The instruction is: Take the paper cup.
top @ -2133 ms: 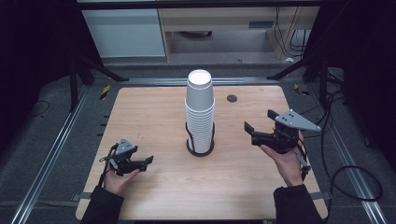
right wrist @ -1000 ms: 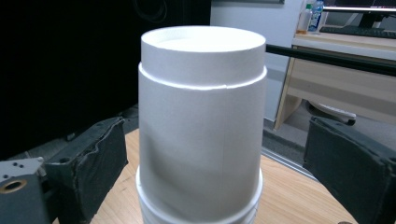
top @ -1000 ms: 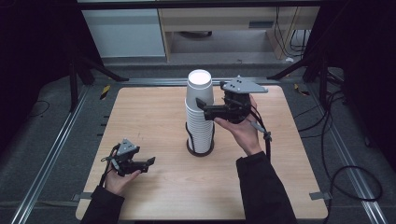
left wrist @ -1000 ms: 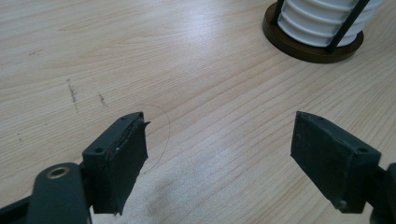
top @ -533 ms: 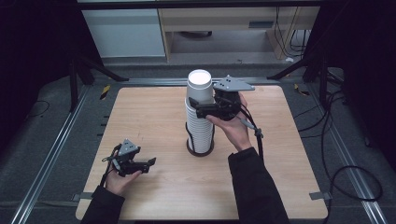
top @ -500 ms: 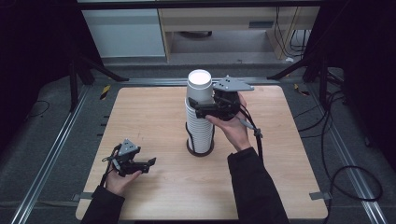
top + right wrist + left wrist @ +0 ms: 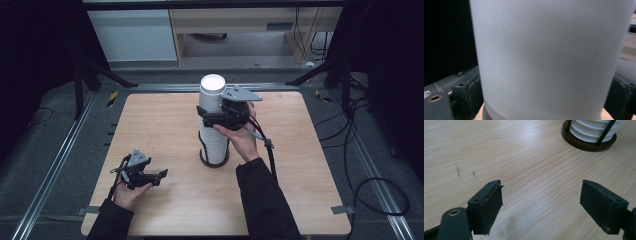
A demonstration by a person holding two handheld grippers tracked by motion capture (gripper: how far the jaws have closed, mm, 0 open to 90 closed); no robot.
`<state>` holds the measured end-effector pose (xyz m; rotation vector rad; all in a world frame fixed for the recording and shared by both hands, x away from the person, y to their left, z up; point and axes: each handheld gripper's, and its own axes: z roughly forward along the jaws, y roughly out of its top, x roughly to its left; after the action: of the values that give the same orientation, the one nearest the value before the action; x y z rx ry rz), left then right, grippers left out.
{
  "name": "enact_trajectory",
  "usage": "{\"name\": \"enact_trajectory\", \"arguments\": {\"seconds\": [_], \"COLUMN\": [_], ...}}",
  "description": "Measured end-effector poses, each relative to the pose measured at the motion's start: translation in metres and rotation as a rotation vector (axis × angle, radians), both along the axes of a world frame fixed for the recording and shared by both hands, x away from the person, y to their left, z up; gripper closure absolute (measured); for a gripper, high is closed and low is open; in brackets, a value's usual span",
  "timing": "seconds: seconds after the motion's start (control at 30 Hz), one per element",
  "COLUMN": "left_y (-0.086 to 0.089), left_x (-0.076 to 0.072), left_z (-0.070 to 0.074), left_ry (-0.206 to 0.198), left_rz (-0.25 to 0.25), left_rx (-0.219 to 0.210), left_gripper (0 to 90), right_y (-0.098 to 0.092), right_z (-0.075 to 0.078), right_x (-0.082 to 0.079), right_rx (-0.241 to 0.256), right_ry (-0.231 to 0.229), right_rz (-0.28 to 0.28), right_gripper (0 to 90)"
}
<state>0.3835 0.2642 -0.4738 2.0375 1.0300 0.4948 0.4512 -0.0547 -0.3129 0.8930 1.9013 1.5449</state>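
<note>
In the high view, we see the stack of white paper cups (image 7: 212, 120) standing in a dark round holder (image 7: 214, 159) at the middle of the wooden table (image 7: 310, 170), and our right gripper (image 7: 207, 119) reaches in from the right at the upper part of the stack, its jaws on either side of the top cup (image 7: 211, 92); whether they already press on it we cannot tell from here. Our left gripper (image 7: 159, 175) rests low in the lower left of the frame, well apart from the stack. In the left gripper view, its jaws stand wide with only bare wood between them, and the holder's base (image 7: 587, 143) with the lowest cups sits in the upper right corner. In the right gripper view, the top cup's white wall (image 7: 549, 57) spans the frame and a jaw shows at each lower corner, close beside it, though contact is not clear. We judge the main risk to be that a squeeze crumples the thin wall, or that a lift drags several nested cups up together. A sideways pull could also tip the tall stack, since nothing steadies it lower down.
</note>
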Motion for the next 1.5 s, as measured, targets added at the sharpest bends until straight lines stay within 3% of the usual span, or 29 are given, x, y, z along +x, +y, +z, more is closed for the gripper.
{"name": "enact_trajectory", "arguments": {"seconds": [0.77,0.87,1.0,1.5], "left_y": [0.001,0.001,0.0,0.0], "left_x": [-0.001,0.0,0.0,-0.001], "left_z": [0.003,0.003,0.002,0.003], "left_ry": [-0.002,0.002,0.011,0.006], "left_rz": [-0.001,-0.002,-0.007,0.0], "left_rx": [-0.001,0.001,0.006,0.002], "left_gripper": [21.3,20.9,19.8,19.8], "right_y": [0.0,-0.002,-0.002,-0.007], "right_z": [-0.001,0.004,0.01,0.033], "right_x": [-0.003,-0.004,-0.005,-0.009], "right_rx": [-0.003,0.012,-0.008,0.026], "right_ry": [-0.029,-0.057,-0.056,-0.097], "right_rz": [-0.004,-0.002,-0.01,-0.005], "right_gripper": [10.7,10.9,11.3,12.3]}}
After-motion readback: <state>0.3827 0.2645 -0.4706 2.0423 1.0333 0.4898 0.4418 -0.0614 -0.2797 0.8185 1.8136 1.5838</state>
